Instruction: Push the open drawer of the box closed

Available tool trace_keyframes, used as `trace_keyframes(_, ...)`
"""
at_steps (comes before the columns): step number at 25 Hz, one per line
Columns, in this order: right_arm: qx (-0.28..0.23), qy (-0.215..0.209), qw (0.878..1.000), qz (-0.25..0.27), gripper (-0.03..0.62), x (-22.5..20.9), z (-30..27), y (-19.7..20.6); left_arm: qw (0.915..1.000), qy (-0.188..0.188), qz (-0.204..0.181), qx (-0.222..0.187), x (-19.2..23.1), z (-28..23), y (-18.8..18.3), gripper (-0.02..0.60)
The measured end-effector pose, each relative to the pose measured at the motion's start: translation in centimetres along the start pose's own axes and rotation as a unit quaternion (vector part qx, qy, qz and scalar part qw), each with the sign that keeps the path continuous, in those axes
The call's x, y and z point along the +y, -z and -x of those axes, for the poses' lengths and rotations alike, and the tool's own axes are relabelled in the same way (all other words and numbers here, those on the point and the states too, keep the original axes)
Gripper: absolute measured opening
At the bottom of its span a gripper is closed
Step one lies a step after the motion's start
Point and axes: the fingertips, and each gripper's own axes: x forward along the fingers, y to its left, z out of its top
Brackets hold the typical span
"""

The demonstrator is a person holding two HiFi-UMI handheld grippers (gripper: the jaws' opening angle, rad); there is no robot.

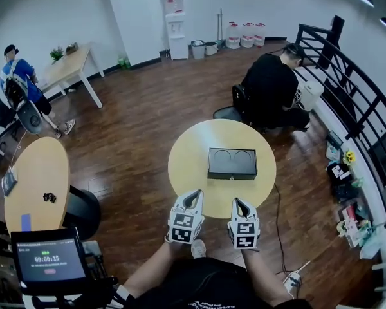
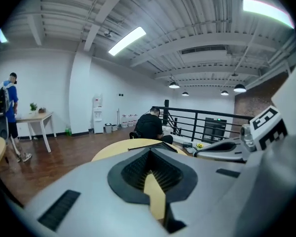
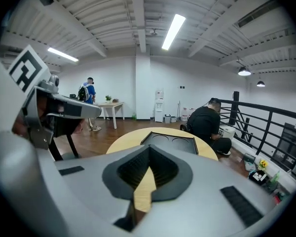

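A black box (image 1: 231,163) with two round recesses in its top lies on the round wooden table (image 1: 186,166), right of the middle. No drawer shows sticking out of its near face from here. My left gripper (image 1: 194,194) and right gripper (image 1: 237,202) hover side by side over the table's near edge, short of the box, both shut and empty. In the left gripper view the left gripper (image 2: 149,152) points at the box (image 2: 168,147), seen as a thin dark edge. The right gripper (image 3: 149,149) faces the box (image 3: 170,141) straight on.
A person in black (image 1: 270,85) sits just beyond the table by a black railing (image 1: 354,102). A second round table (image 1: 38,179), a black stool (image 1: 83,211) and a timer screen (image 1: 48,259) are at the left. A cable (image 1: 280,217) runs on the floor.
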Motion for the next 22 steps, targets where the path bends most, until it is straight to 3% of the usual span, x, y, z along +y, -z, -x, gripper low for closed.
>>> trace_keyframes(4,-0.010,-0.009,1.000,0.016,0.006,0.8,1.5,-0.6,0.9990,-0.039,0.012,0.015,1.8,1.9,1.6,-0.003)
trace_keyframes(7,-0.021,-0.016,0.998,0.051,0.006,0.3,6.2,1.1,0.9981,-0.056,0.011,0.023,-2.1,4.9,3.6,-0.003)
trace_keyframes(12,-0.020,-0.036,0.999,0.028,0.006,0.1,12.3,4.7,0.9980,-0.054,0.003,0.032,-8.9,9.5,6.2,-0.003)
trace_keyframes(22,0.005,-0.054,0.998,0.037,0.006,1.0,20.0,11.3,0.9942,-0.082,-0.004,0.069,-14.9,16.7,12.2,-0.003)
